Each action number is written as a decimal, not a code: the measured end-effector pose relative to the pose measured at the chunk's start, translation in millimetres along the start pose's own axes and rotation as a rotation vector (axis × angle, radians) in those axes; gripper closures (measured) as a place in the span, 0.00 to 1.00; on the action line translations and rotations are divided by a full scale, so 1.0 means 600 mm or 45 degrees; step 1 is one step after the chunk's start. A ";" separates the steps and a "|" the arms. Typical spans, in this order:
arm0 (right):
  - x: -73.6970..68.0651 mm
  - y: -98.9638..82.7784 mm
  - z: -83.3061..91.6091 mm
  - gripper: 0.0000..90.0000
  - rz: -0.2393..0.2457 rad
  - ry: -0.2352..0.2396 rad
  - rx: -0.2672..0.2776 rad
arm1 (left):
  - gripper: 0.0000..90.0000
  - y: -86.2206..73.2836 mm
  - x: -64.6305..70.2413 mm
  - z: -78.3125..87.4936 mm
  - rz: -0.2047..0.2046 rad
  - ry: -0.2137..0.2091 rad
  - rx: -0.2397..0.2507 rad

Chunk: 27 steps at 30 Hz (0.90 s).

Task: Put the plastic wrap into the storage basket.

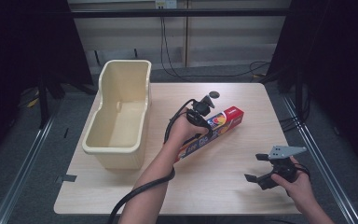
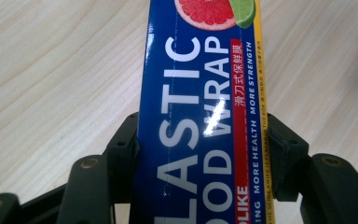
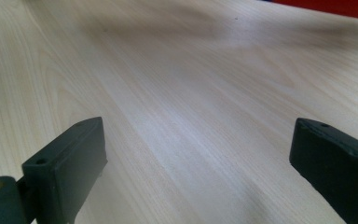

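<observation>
At the near edge of the desk [image 1: 223, 186], the right tool [image 1: 259, 169] rests low by the person's right hand [image 1: 298, 184], its jaws spread wide with nothing but bare wood between them. Farther in, at mid-desk, the left tool [image 1: 204, 122] is clamped across the narrow width of a long blue-and-red wrap box [image 1: 219, 123]; in the left gripper view both pads press the box's [image 2: 200, 116] sides about midway along its length. The box lies slantwise, its red end pointing toward the far right. It appears to be lifted a little off the wood, though the high view does not settle that. Beyond it, on the desk's left side, stands an open cream bin [image 1: 121, 112], well apart from the box.

The step in hand looks like a pick-up: grip made, carry about to begin. The likely next move is to raise the box clear and swing it left over the bin, turning its length to match the bin's long axis before letting go.
</observation>
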State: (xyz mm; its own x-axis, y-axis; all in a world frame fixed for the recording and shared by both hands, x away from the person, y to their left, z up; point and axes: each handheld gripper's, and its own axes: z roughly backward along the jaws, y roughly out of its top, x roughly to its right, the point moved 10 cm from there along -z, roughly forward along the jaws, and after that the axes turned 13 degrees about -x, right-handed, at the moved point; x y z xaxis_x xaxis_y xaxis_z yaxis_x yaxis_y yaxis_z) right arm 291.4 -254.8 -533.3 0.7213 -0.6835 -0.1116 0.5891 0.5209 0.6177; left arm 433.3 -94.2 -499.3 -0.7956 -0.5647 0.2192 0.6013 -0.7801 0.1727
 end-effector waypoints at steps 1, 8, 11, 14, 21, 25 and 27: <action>0.000 0.000 0.000 0.04 -0.001 -0.001 0.001 | 0.46 -0.002 -0.002 0.005 -0.004 0.006 -0.003; 0.000 0.001 0.001 0.04 -0.005 -0.003 0.006 | 0.46 -0.007 -0.010 0.040 0.043 0.027 0.009; -0.001 0.002 0.001 0.04 -0.007 0.003 0.006 | 0.46 -0.010 -0.012 0.056 0.059 0.021 0.016; -0.001 0.002 0.001 0.04 -0.010 0.002 0.007 | 0.46 -0.012 -0.014 0.071 0.081 0.018 0.026; -0.001 0.004 0.001 0.04 0.001 0.000 0.012 | 0.46 -0.020 -0.018 0.111 0.124 0.031 0.033; -0.002 0.004 0.001 0.04 0.004 -0.008 0.010 | 0.46 -0.024 -0.020 0.130 0.152 0.039 0.038; -0.002 0.005 0.001 0.04 0.008 -0.008 0.011 | 0.46 -0.026 -0.021 0.140 0.154 0.045 0.034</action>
State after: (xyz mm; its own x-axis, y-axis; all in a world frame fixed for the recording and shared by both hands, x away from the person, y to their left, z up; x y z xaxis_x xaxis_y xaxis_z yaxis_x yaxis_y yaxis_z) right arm 292.0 -252.5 -531.0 0.7225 -0.6836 -0.1029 0.5815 0.5204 0.6253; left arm 439.7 -52.3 -424.4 -0.7189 -0.6638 0.2064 0.6945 -0.6984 0.1729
